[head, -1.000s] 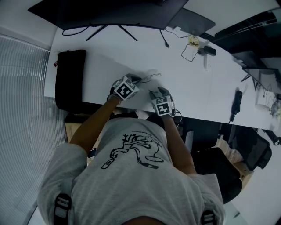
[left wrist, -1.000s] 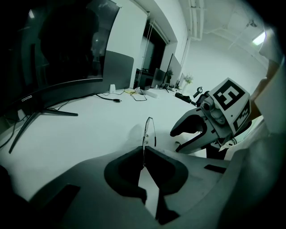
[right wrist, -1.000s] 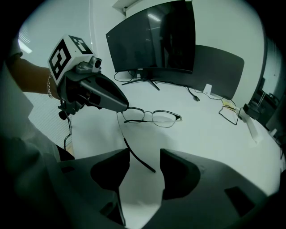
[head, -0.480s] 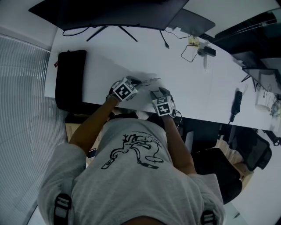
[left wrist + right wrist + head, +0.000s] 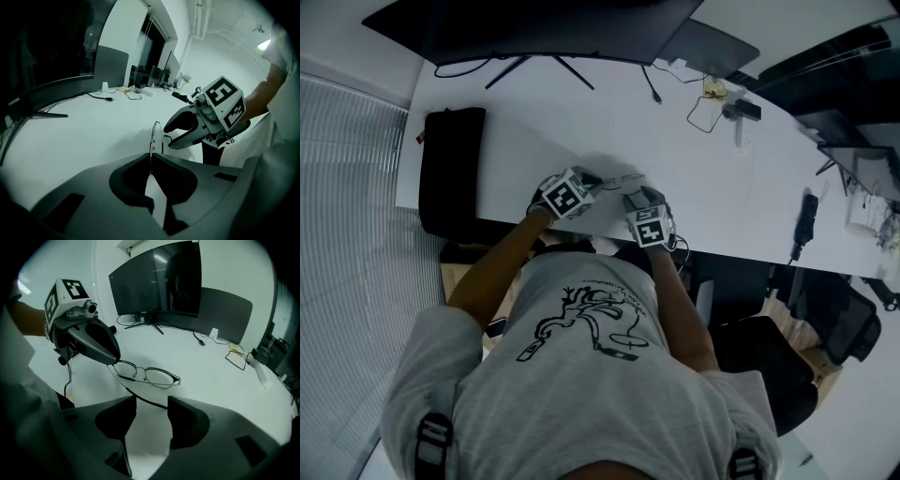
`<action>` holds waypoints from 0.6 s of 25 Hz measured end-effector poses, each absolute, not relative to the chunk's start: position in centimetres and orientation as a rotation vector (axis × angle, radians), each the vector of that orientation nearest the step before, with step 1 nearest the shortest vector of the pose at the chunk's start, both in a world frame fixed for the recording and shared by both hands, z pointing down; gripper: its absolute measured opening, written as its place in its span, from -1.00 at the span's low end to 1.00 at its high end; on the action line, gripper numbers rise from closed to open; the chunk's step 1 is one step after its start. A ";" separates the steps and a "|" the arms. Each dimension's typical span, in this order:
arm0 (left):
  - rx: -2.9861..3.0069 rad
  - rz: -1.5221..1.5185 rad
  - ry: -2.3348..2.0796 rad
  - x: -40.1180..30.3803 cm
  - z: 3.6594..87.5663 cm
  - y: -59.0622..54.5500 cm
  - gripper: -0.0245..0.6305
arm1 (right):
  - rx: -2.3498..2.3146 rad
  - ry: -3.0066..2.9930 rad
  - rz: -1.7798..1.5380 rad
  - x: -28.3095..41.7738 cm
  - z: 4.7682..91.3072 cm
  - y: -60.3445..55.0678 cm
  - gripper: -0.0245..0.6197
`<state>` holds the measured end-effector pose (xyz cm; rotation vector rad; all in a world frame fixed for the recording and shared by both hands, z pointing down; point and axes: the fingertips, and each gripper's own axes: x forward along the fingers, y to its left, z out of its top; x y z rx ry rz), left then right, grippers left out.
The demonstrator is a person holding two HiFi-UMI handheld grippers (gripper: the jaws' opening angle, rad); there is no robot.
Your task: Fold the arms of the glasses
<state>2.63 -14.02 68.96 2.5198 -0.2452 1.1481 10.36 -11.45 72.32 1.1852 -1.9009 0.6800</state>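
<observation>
Grey jaws of the right gripper [image 5: 151, 401] stand apart, gripping nothing; the unfolded temple arm [image 5: 146, 400] crosses their gap from 10 to 4 o'clock. Beyond, at 12 over the white desk [image 5: 211, 376], sit the glasses [image 5: 140, 371], their 10 o'clock end pinched in the closed left gripper [image 5: 151, 159].

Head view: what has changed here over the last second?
The left gripper, shut on the glasses, turned a little, swinging them nearer the right gripper. Nothing was taken or let go. The right gripper kept its place, jaws apart around one temple arm; everything else on the desk stayed.
</observation>
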 end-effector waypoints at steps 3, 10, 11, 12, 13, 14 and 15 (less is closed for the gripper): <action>2.519 1.156 -0.225 2.7 69.0 -13.7 -0.83 | 1.189 -1.901 0.682 10.4 72.3 -11.5 -0.25; 2.511 1.187 -0.171 2.7 68.9 -12.9 -0.83 | 1.195 -1.895 0.679 10.6 72.2 -11.7 -0.25; 2.510 1.189 -0.166 2.7 69.0 -12.9 -0.83 | 1.195 -1.895 0.679 10.6 72.2 -11.7 -0.25; 2.509 1.189 -0.162 2.7 69.1 -12.8 -0.83 | 1.195 -1.895 0.680 10.5 72.3 -11.7 -0.25; 2.508 1.190 -0.156 2.7 69.2 -12.8 -0.83 | 1.196 -1.895 0.681 10.5 72.3 -11.7 -0.25; 2.506 1.192 -0.150 2.7 69.2 -12.7 -0.83 | 1.197 -1.894 0.681 10.6 72.3 -11.8 -0.25; 2.505 1.194 -0.145 2.7 69.2 -12.6 -0.83 | 1.197 -1.892 0.680 10.6 72.2 -11.8 -0.25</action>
